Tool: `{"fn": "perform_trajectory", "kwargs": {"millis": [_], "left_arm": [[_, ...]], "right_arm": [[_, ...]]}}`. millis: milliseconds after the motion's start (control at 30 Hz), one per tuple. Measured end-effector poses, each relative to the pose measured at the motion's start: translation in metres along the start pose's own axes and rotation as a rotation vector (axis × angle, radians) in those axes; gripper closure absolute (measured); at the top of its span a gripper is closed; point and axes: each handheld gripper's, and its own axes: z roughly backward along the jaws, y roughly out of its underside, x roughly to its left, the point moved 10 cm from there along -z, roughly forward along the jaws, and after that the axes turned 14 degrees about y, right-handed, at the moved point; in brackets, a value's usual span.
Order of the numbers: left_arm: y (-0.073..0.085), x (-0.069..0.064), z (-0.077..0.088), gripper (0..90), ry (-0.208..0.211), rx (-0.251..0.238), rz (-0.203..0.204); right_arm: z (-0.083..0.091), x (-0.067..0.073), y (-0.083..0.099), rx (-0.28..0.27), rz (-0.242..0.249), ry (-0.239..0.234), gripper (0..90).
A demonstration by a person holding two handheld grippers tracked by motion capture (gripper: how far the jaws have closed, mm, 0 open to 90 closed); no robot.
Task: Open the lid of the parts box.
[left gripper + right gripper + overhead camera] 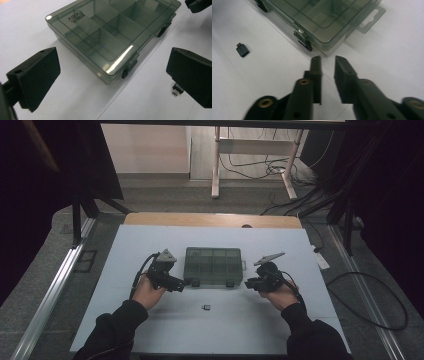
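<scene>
Two tools are held over the white bench [150, 330], one in each hand. The left tool [182, 284] has its jaws set wide apart, with nothing between them; in the left gripper view, a near corner of the smoky plastic compartment box [110, 32] is seen ahead through the gap, together with one of its black latches [128, 70]. The lid of the box is down and its dividers are seen through it. Just beyond the jaw on the right of that view, a small dark adapter [177, 90] lies on the bench, partly hidden by the jaw.

The right tool [327, 60] has its jaws drawn nearly together, a narrow gap being left between the tips, and nothing is gripped between them. Just ahead of its tips the other near corner of the box is seen, with a second black latch [305, 43] and the clear hanging tab [369, 18] beyond and to the right. The adapter is seen well off to the left of this tool, apart from the box.

From the high view, the box lies between the two tools, and the adapter lies nearer the person than either tool, roughly midway between the hands.
</scene>
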Motion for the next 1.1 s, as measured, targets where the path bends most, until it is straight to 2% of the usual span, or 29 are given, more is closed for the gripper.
{"fn": "perform_trajectory", "kwargs": {"millis": [167,300,533,733,833,1100], "left_arm": [[0.002,0.001,-0.002,0.0,-0.003,0.012,0.003],[0.002,0.002,-0.003,0.0,-0.004,0.015,0.003],[0.003,0.005,-0.003,0.0,-0.014,0.017,0.001],[0.002,0.006,-0.003,0.0,-0.020,0.018,-0.003],[0.003,0.006,-0.003,0.0,-0.022,0.024,-0.008],[0.003,0.005,-0.004,0.0,-0.021,0.028,-0.011]], "right_arm": [[-0.004,-0.001,0.003,0.021,0.007,-0.001,89.0],[-0.011,0.000,0.007,0.038,0.009,-0.010,89.1],[-0.025,0.003,0.010,0.054,0.036,0.003,89.0],[-0.033,0.005,0.009,0.065,0.014,0.006,89.1],[-0.036,0.005,0.009,0.071,0.021,0.018,89.1],[-0.036,0.006,0.007,0.062,0.012,0.011,89.1]]}}
